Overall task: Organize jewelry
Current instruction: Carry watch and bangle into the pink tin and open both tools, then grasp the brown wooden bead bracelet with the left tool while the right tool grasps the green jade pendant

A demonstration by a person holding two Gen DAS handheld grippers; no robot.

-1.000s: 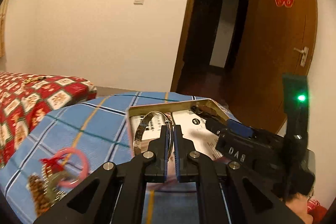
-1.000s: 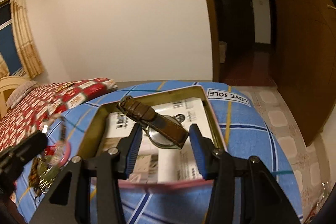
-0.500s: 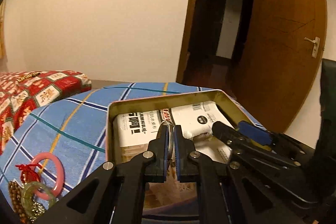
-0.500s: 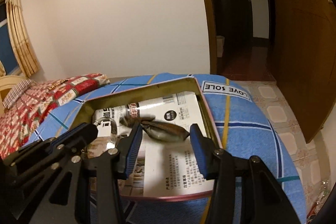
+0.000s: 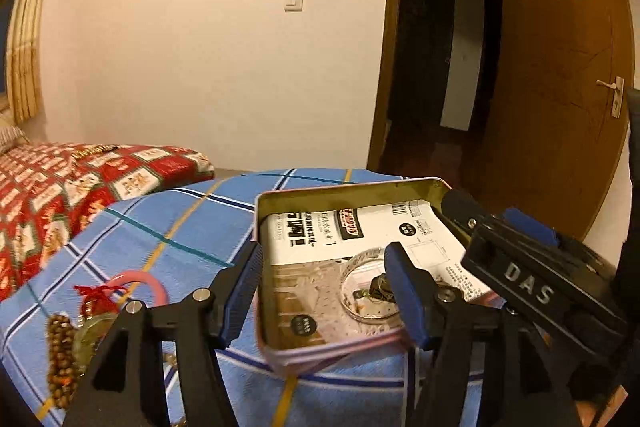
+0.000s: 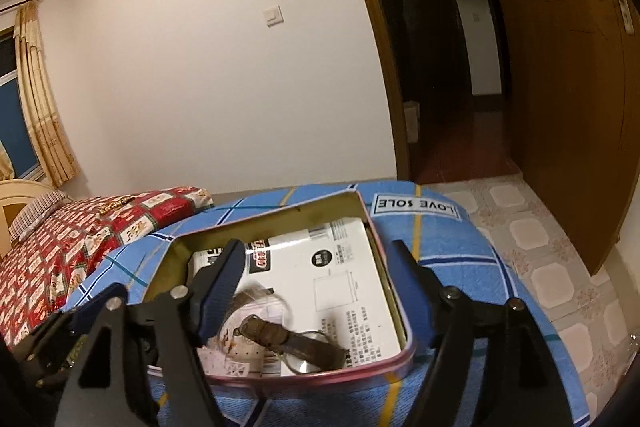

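An open metal tin (image 5: 344, 191) (image 6: 400, 311) lined with printed paper sits on a blue plaid cloth. A silver bangle (image 5: 370, 287) lies inside it, and a brown-strap watch (image 6: 296, 341) lies beside it. My left gripper (image 5: 324, 293) is open and empty, its fingers straddling the tin's near left part above the bangle. My right gripper (image 6: 316, 301) is open and empty above the watch. The right gripper's body shows in the left wrist view (image 5: 532, 279).
On the cloth left of the tin lie a pink bangle (image 5: 140, 285), a red tassel charm (image 5: 98, 301), a brown bead string (image 5: 60, 359) and a green bangle (image 5: 90, 339). A red patterned bed (image 5: 60, 183) is at left. An open wooden door (image 5: 560, 67) is at right.
Both grippers opened. The left one let the silver bangle go into the tin. The right one let the watch go into the tin. Both grippers drew back a little.
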